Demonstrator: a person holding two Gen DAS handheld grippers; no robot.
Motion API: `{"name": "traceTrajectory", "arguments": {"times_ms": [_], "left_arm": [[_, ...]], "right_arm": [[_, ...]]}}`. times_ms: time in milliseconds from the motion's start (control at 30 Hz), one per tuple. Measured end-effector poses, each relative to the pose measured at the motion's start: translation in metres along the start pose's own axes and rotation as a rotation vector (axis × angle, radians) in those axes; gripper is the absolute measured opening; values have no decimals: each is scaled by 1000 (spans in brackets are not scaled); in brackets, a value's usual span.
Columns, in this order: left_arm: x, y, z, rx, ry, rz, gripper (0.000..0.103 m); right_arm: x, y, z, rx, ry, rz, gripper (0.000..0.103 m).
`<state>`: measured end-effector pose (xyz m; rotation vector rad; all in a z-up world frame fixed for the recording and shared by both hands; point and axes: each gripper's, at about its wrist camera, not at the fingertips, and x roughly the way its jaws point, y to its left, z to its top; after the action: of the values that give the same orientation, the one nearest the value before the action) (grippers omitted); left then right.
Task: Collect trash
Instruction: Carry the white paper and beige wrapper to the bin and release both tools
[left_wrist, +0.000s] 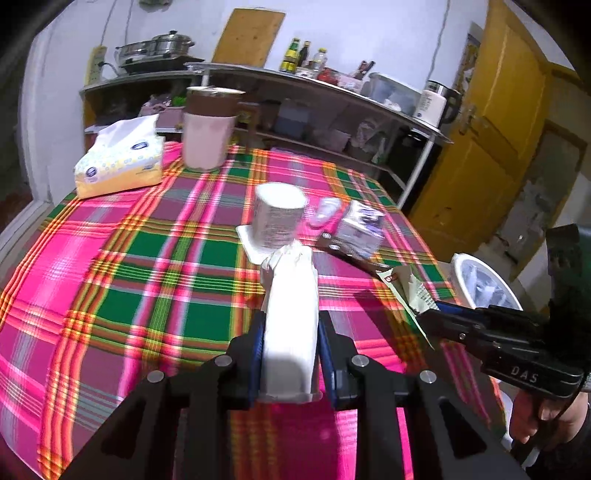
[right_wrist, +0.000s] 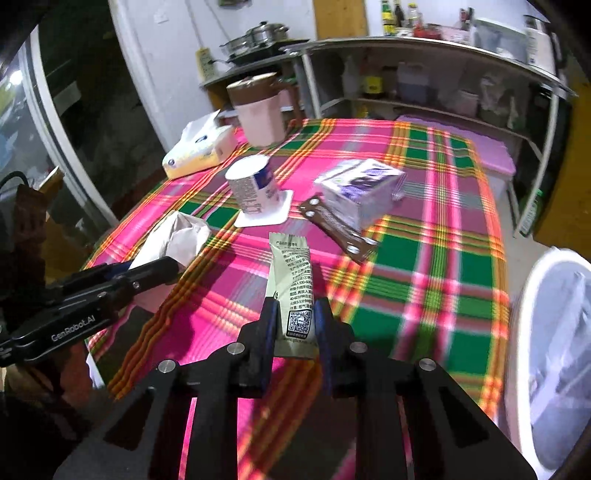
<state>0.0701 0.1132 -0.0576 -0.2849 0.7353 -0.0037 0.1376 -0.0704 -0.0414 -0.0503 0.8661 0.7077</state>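
Two loads are in hand: your left gripper (left_wrist: 290, 314) clamps a crumpled tissue (left_wrist: 290, 291), your right gripper (right_wrist: 294, 314) pinches a sachet wrapper (right_wrist: 293, 280); next, carry both over the lined bin (right_wrist: 532, 332).

Two matching black handheld grippers with blue-lined fingers

The left gripper (left_wrist: 290, 332) and right gripper (right_wrist: 294, 321) each have angular black arms studded with round silver screws and blue pads inside the fingers (left_wrist: 258, 343). White lettering marks the sides: "GenRobot.AI" on the left, "DAS" on the right. A hand (left_wrist: 550, 421) with a dark sleeve cuff grips the right unit's handle.
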Motion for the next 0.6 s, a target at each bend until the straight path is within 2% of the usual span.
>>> {"name": "traceTrajectory", "arguments": {"times_ms": [600], "left_arm": [[1, -101, -6, 138, 25, -146, 27]], "right_arm": [[-82, -57, -45, 147, -96, -116, 22]]}}
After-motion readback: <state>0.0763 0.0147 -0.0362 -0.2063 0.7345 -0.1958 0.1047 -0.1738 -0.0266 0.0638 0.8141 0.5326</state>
